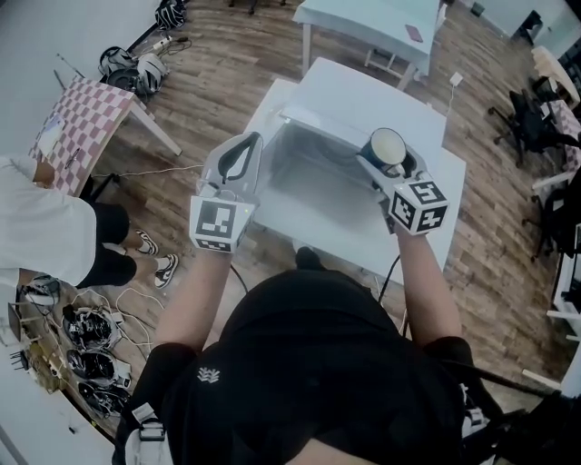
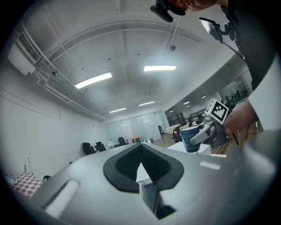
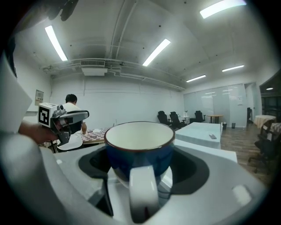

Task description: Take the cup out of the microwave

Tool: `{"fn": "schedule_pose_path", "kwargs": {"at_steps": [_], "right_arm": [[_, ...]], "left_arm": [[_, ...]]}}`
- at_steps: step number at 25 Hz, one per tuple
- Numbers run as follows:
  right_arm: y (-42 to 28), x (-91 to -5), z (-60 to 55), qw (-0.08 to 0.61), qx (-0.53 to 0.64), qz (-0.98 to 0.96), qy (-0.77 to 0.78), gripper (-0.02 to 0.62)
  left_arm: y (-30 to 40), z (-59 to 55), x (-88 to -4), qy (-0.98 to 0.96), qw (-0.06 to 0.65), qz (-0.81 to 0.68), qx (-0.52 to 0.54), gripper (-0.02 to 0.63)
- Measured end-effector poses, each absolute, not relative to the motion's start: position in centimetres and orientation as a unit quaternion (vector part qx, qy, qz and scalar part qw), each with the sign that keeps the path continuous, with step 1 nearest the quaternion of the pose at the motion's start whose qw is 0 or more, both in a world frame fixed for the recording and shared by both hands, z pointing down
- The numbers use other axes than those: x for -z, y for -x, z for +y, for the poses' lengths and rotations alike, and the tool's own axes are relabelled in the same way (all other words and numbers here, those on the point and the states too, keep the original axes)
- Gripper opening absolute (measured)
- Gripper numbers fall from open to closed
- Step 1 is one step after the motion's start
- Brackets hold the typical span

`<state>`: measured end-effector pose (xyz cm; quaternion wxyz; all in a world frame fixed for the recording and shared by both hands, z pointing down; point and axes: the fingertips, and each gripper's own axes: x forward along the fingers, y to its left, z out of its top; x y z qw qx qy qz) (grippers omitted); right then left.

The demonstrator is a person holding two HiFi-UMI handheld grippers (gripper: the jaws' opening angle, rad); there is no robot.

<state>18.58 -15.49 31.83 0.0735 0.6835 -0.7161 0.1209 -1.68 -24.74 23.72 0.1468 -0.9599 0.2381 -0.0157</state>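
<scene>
A blue cup (image 1: pixel 388 145) with a white inside and a white handle is held in the air, with my right gripper (image 1: pixel 388 163) shut on it over the right part of the white microwave (image 1: pixel 363 91). In the right gripper view the cup (image 3: pixel 140 149) sits upright between the jaws, handle toward the camera. My left gripper (image 1: pixel 247 145) hangs shut and empty over the microwave's left front corner, apart from the cup. From the left gripper (image 2: pixel 140 151), the cup (image 2: pixel 189 139) shows at the right. The microwave's inside is hidden.
The microwave stands on a white table (image 1: pixel 449 173). A person in white (image 1: pixel 36 227) stands at the left by a checkered table (image 1: pixel 82 118). Another pale table (image 1: pixel 372 18) is at the back, office chairs (image 1: pixel 531 118) at the right, cables and gear (image 1: pixel 82 354) on the floor.
</scene>
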Motion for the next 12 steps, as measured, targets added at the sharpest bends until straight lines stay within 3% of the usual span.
{"fn": "schedule_pose_path", "kwargs": {"at_steps": [12], "right_arm": [[-18.88, -31.5, -14.89, 0.071, -0.116, -0.716, -0.685, 0.394]], "left_arm": [[1.01, -24.04, -23.07, 0.96, 0.147, 0.238, 0.005, 0.007]]}}
